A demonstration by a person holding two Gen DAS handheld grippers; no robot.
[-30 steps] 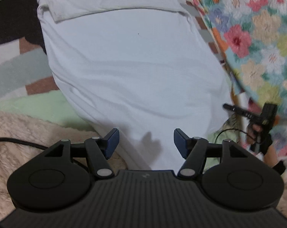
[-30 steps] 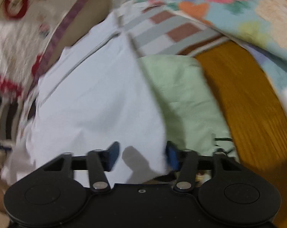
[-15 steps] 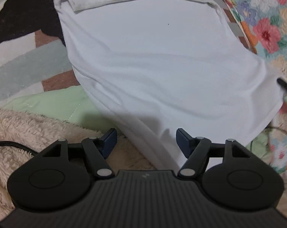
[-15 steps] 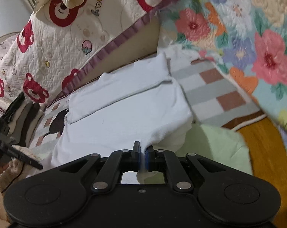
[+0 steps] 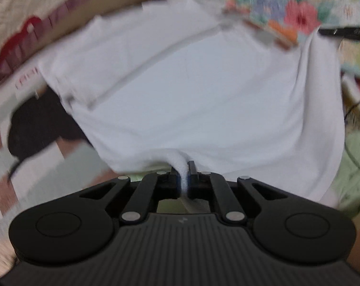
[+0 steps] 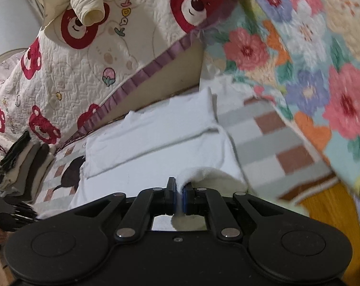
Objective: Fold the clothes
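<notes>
A white garment (image 5: 192, 90) lies spread on a patterned mat, its far part folded over as a band (image 6: 153, 128). My left gripper (image 5: 182, 166) is shut on the garment's near edge, with the cloth bunched between the fingers and lifted. My right gripper (image 6: 179, 186) is shut on another near corner of the white garment (image 6: 161, 159), which curls up off the mat there. The other gripper's black tip (image 5: 344, 33) shows at the right edge of the left wrist view, at the garment's raised corner. The left wrist view is blurred.
A checked mat (image 6: 270, 140) with a black animal shape (image 6: 70, 174) lies under the garment. A bear-print quilt (image 6: 89, 47) hangs behind, a floral blanket (image 6: 311, 54) to the right. Folded dark and beige clothes (image 6: 22, 164) are stacked at left. Wooden floor (image 6: 332, 209) shows at right.
My left gripper has gone from open over the garment to shut on its near edge and is lifting it. My right gripper, which closed half a second ago, keeps its hold and has risen.
</notes>
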